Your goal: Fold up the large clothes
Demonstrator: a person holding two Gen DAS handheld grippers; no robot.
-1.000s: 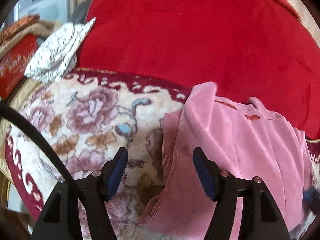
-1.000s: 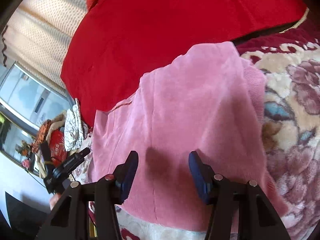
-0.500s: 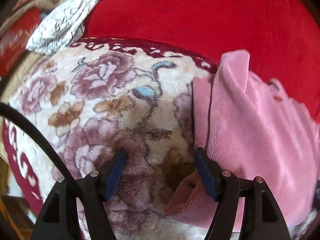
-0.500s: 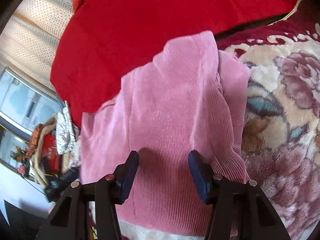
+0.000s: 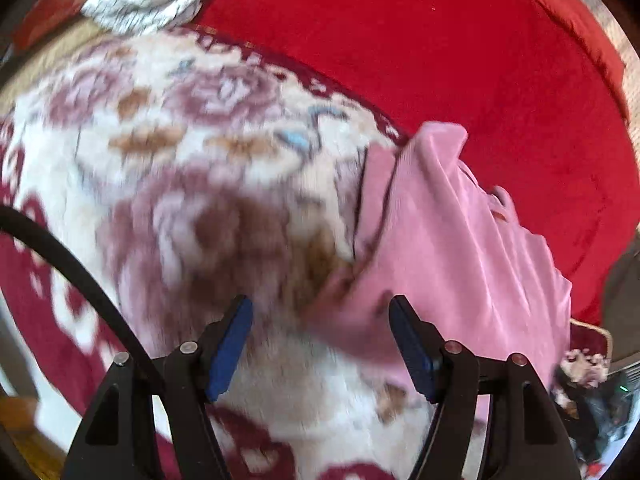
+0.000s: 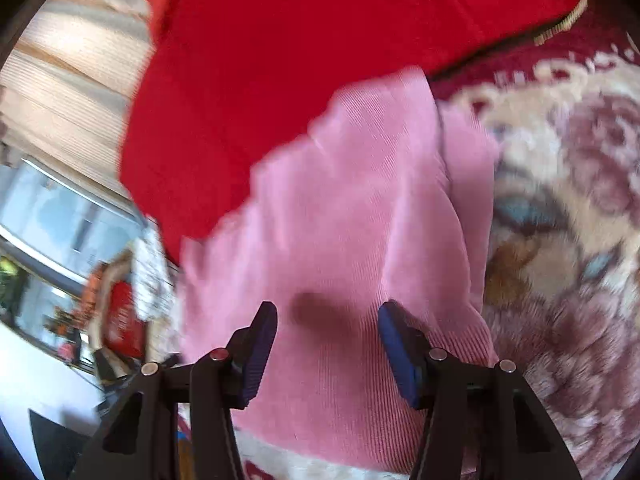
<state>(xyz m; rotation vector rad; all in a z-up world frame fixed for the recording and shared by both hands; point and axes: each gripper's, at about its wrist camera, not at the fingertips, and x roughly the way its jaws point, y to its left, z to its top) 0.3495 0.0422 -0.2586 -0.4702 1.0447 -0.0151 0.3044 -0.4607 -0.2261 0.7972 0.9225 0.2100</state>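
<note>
Pink garment [image 6: 360, 216] lies on a floral blanket [image 5: 180, 168] against a red cover [image 5: 460, 60]. Only the right view shows a window [image 6: 60, 216]. Left claw [image 5: 320, 344] and right claw [image 6: 328, 344] gape, gripping nothing.

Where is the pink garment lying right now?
The pink garment lies on the floral blanket, its far edge against the red cushion. In the left wrist view it is right of centre; in the right wrist view it fills the centre.
</note>
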